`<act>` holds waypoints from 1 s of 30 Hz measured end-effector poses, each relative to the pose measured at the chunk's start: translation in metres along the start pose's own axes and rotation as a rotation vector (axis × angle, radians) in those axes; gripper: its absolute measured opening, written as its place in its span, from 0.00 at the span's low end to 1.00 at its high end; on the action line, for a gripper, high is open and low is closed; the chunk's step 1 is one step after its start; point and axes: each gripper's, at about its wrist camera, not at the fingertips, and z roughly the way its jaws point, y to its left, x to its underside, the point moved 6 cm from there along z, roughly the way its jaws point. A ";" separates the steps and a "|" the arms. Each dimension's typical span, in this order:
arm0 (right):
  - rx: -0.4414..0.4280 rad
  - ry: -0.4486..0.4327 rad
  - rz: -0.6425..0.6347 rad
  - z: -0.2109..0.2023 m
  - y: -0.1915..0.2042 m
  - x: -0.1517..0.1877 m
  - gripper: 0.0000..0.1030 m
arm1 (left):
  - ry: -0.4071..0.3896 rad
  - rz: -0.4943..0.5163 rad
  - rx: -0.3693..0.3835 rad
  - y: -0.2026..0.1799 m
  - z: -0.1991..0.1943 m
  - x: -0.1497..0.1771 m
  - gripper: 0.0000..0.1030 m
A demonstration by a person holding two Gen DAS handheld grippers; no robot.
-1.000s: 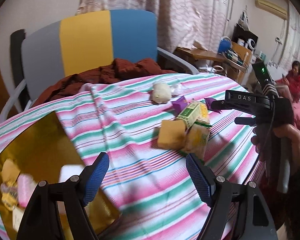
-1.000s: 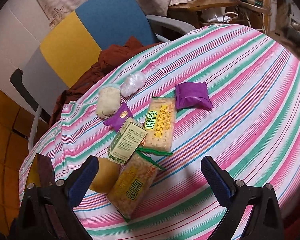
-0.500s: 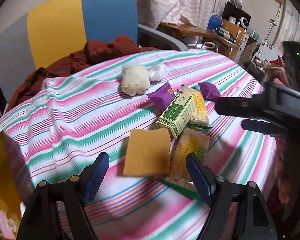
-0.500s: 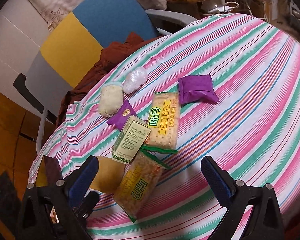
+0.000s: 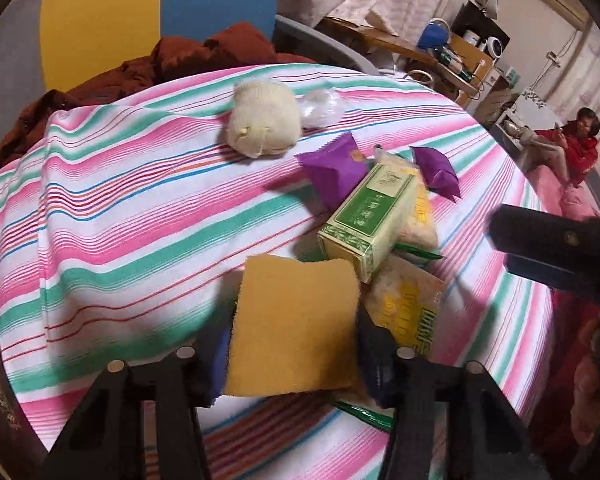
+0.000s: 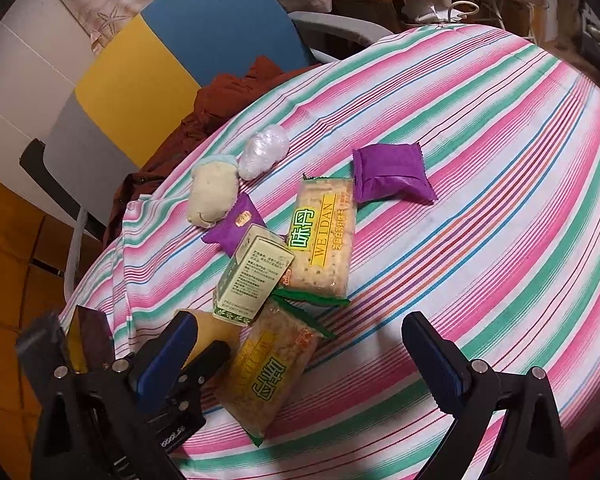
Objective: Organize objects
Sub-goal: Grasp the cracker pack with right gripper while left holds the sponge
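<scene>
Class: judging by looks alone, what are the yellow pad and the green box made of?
Yellow pad: seemingly sponge or foam, matte, with fuzzy, slightly ragged edges. Green box: likely printed cardboard, with crisp folded edges, flat panels and a slight sheen.

The left gripper (image 5: 294, 354) has a black plastic frame with two angled arms. Each arm carries round silver screws near its top. The fingers (image 5: 216, 354) have dark blue pads.

The right gripper (image 6: 300, 356) has the same build: black arms, silver screws and blue ribbed pads on the fingers (image 6: 434, 354). In the left wrist view its body appears at the right as black bars with one small screw. In the right wrist view, small white letters show on the black body of the left gripper; I cannot read them.
</scene>
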 end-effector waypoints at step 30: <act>0.300 0.160 -0.212 0.067 0.034 0.054 1.00 | -0.267 -0.203 -0.008 0.048 -0.163 0.092 0.53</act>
